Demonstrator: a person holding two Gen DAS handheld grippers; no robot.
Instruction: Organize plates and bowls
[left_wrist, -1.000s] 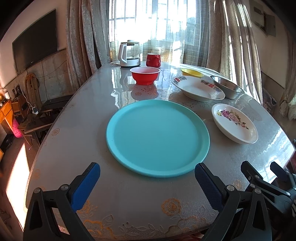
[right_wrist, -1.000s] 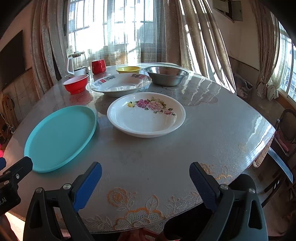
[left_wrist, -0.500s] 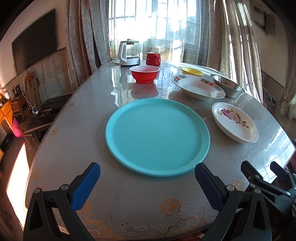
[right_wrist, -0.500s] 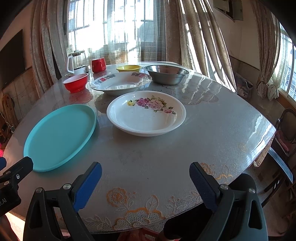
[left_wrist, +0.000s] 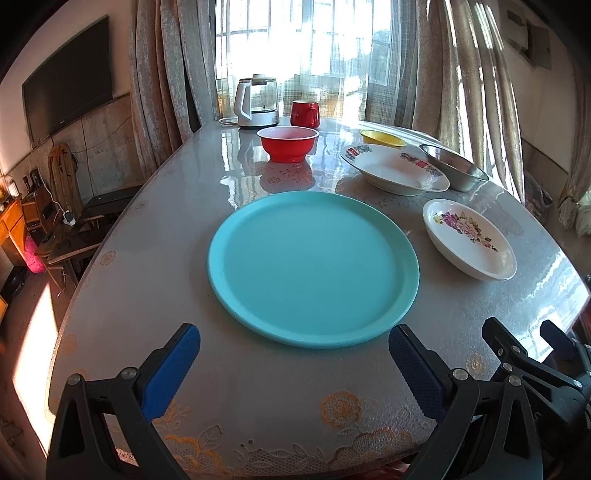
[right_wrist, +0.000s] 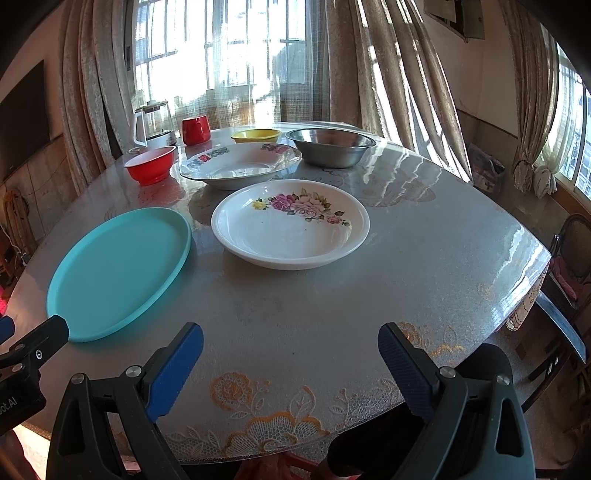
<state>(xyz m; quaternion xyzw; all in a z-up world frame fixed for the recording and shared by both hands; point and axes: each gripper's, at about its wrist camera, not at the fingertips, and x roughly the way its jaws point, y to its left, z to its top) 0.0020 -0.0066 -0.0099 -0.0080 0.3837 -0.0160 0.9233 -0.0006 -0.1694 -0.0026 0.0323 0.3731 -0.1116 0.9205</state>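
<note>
A large teal plate (left_wrist: 313, 267) (right_wrist: 120, 271) lies on the round table just ahead of my left gripper (left_wrist: 293, 356), which is open and empty. To its right sits a white rose-patterned dish (left_wrist: 468, 238) (right_wrist: 290, 223), straight ahead of my right gripper (right_wrist: 290, 352), open and empty too. Farther back are a wide white dish with printed rim (left_wrist: 393, 168) (right_wrist: 240, 164), a red bowl (left_wrist: 288, 143) (right_wrist: 150, 169), a yellow bowl (left_wrist: 382, 137) (right_wrist: 255, 135) and a steel bowl (left_wrist: 453, 167) (right_wrist: 330, 146).
A glass kettle (left_wrist: 257, 101) (right_wrist: 153, 123) and a red mug (left_wrist: 304, 113) (right_wrist: 195, 129) stand at the table's far edge by the curtains. The glossy tabletop (right_wrist: 424, 240) drops off at right, with a chair (right_wrist: 570, 258) beyond. My right gripper (left_wrist: 532, 350) shows in the left wrist view.
Both grippers have eased slightly back or up, so the plates sit a little higher in view. Nothing on the table has moved.
</note>
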